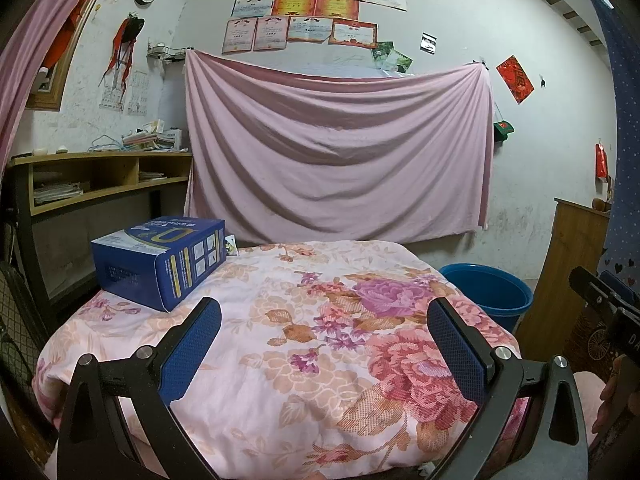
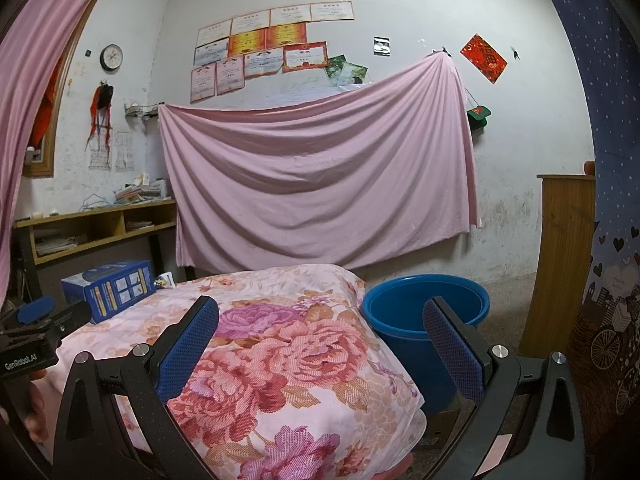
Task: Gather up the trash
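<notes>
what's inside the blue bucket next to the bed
In the right wrist view the blue bucket shows only bare blue inner wall; no trash visible. Its bottom is hidden by the near rim and the right tool's finger.

"GenRobot.AI" printed on left claw body.
</notes>
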